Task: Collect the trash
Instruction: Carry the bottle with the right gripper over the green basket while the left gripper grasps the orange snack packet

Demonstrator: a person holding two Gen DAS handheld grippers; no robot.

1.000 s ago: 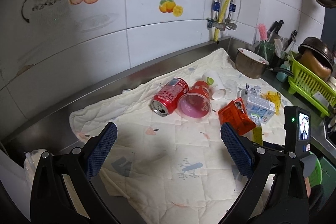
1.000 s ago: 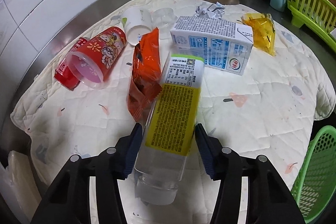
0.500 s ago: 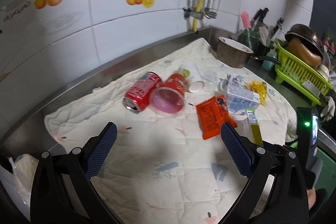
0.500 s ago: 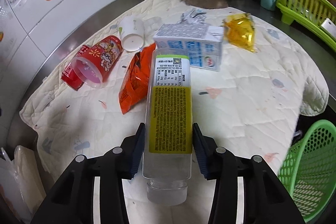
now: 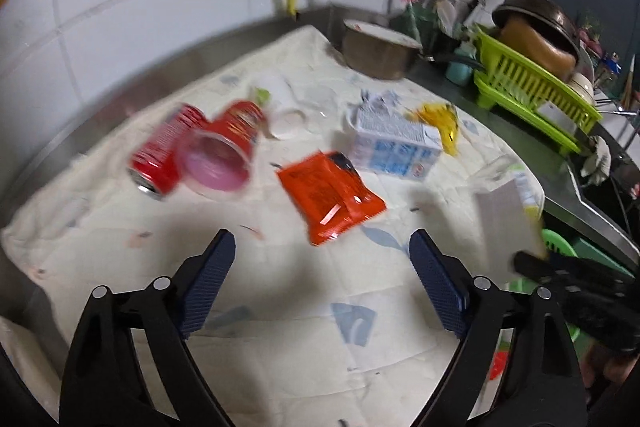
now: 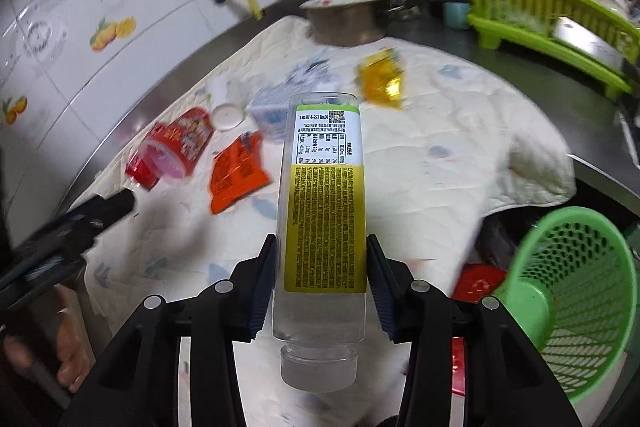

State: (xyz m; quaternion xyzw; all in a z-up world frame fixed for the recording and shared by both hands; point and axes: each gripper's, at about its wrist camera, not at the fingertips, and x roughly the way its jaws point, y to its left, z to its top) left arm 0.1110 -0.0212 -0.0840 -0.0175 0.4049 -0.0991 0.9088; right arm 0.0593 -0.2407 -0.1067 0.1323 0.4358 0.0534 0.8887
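A clear plastic bottle point(image 6: 320, 211) with a yellow label is off the cloth, cap end toward the camera. In the left wrist view, an orange snack wrapper point(image 5: 330, 193) lies flat at the centre of the cloth. At its 10 o'clock a red can point(image 5: 166, 151) and a red cup point(image 5: 224, 151) lie on their sides, touching, the cup's pink mouth facing the viewer. A white-and-blue carton point(image 5: 394, 147) lies at the wrapper's 2 o'clock, with a yellow wrapper point(image 5: 438, 119) just beyond it. A white cup point(image 5: 282, 109) lies tipped over at 12 o'clock.
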